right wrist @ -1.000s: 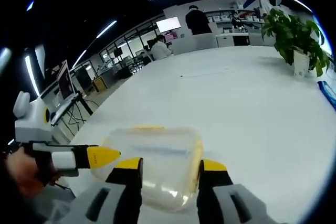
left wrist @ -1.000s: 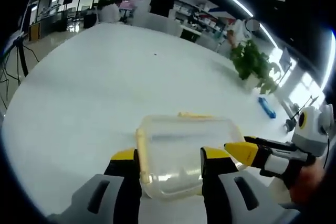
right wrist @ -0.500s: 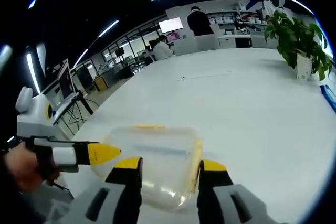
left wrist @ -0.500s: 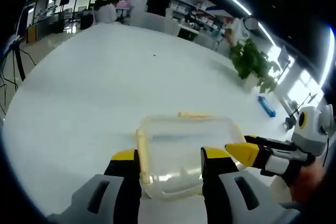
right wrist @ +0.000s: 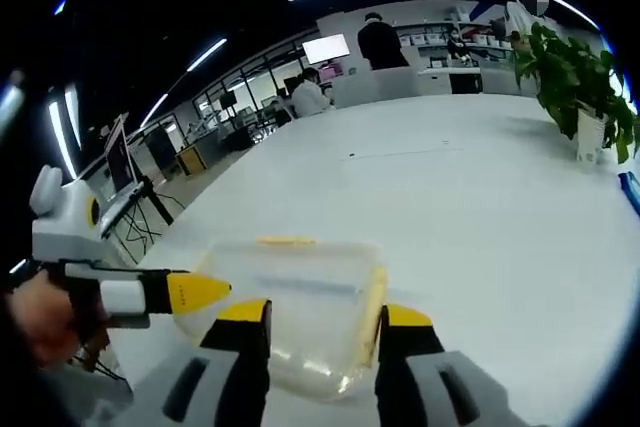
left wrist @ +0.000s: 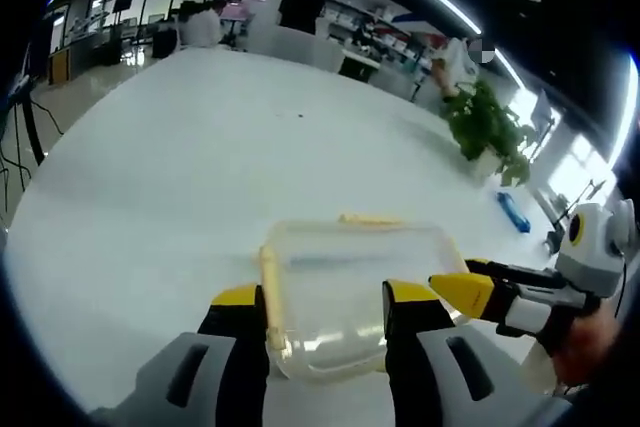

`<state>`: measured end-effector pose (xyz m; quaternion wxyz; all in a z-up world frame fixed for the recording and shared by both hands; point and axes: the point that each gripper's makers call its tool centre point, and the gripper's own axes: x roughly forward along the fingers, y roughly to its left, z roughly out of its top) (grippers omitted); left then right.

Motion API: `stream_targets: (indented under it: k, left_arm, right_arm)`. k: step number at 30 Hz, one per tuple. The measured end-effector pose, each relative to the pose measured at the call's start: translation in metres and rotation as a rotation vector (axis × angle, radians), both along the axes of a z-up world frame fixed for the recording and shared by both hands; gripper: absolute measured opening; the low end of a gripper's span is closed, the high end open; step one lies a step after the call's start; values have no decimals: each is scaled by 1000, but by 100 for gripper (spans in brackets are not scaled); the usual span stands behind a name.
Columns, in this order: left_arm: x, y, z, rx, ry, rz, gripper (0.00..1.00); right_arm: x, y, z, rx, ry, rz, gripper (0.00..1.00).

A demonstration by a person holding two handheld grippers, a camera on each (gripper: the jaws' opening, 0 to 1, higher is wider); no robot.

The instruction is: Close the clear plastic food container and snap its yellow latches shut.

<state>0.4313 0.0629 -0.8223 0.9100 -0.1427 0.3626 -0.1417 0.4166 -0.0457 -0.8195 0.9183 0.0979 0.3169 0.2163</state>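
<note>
The left hand-held gripper [left wrist: 325, 299] stands released, its yellow-tipped jaws apart over the near side of the clear plastic food container [left wrist: 355, 292], one jaw beside the yellow latch [left wrist: 268, 289] on the container's left edge. The right hand-held gripper [right wrist: 318, 317] is likewise released, jaws spread over the container [right wrist: 285, 302], with a yellow latch [right wrist: 374, 292] just beside its right jaw. In each view the other hand-held gripper's yellow tip points at the container's side. The container lies lid-on near the near edge of the white bench [left wrist: 200, 157]. Farther off along the bench's right edge stand a potted plant [left wrist: 485, 127] and a blue object [left wrist: 513, 211].
</note>
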Motion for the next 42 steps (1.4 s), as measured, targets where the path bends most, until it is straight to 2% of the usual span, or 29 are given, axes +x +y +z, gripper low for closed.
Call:
stream_targets:
  k: [15,25,32,40,42]
  left_arm:
    - [40,9,1,4,-8,-4,44]
    - [63,13,2,10,-5,-26,45]
    - [62,14,2,6,-16,-21,45]
    - [63,15,3,4,-24,-22,46]
    - [64,16,4,24,-36,-42,45]
  right_arm:
    - [42,9,0,-1,6,-12,39]
    - [61,14,-1,-10,17,-11,40]
    - [60,14,-1,-9,8,-14,41]
    - [61,13,0,0,33,-23,42]
    - [61,14,2,-22,25,6,42]
